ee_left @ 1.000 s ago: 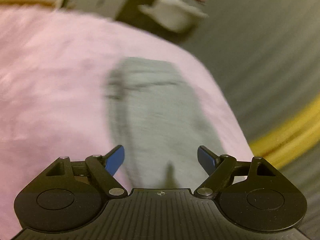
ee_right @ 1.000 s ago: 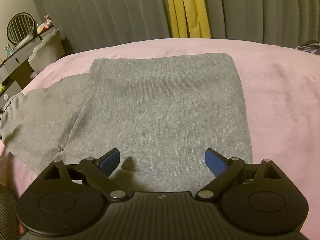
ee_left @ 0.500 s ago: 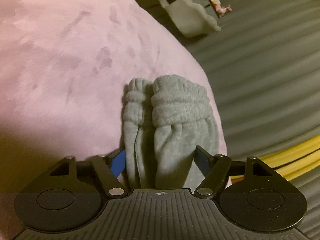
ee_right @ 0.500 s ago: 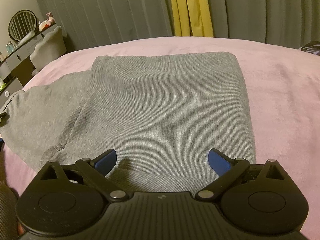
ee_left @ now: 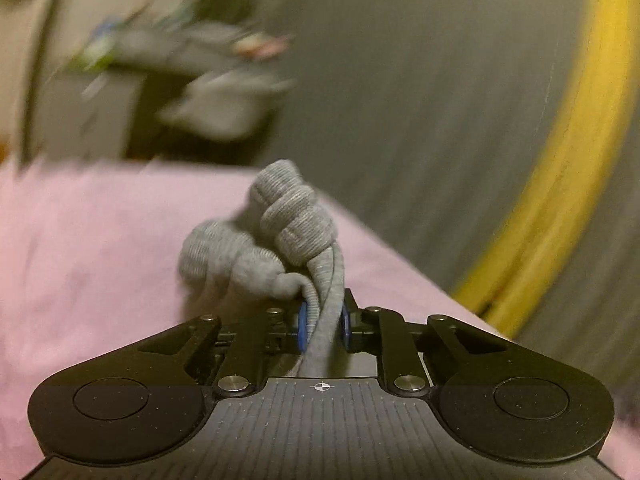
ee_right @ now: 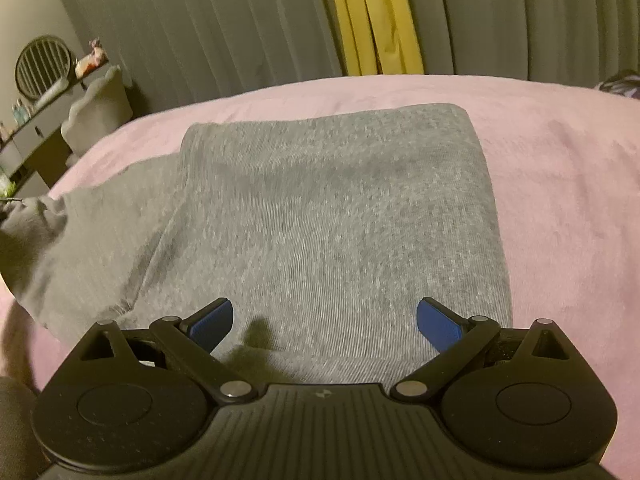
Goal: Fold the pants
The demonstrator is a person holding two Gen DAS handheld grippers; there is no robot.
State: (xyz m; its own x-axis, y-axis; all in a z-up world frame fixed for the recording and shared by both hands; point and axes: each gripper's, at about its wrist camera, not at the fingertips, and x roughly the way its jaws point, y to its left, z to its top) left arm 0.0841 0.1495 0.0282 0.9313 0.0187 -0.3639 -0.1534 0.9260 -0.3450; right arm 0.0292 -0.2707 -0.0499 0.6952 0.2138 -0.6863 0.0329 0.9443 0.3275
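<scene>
Left wrist view: the left gripper point(ee_left: 323, 326) has its blue pads point(ee_left: 302, 326) closing on a bunched strip of the grey knitted jogger pants point(ee_left: 276, 236), the fabric pinched between them; the ribbed cuffs bulge just beyond the fingertips, raised above the pink plush bedspread point(ee_left: 92, 248). The background is motion-blurred: a grey pleated curtain point(ee_left: 420, 92) with a yellow curtain panel point(ee_left: 560, 184) to the right, and, upper left, a dark dressing table point(ee_left: 132, 80) with a pale padded chair point(ee_left: 224, 108) in front of it; small items on the table cannot be identified.

Right wrist view: the right gripper point(ee_right: 325, 324) hovers with its blue pads point(ee_right: 212, 322) spread wide apart and nothing between them, above the near edge of the folded body of the pants point(ee_right: 328, 208), which lies flat on the bedspread point(ee_right: 560, 168). One unfolded section trails to the left edge. Behind stand the curtain point(ee_right: 192, 28), the yellow panel point(ee_right: 376, 20), the chair point(ee_right: 98, 110) and a round mirror point(ee_right: 42, 62).
</scene>
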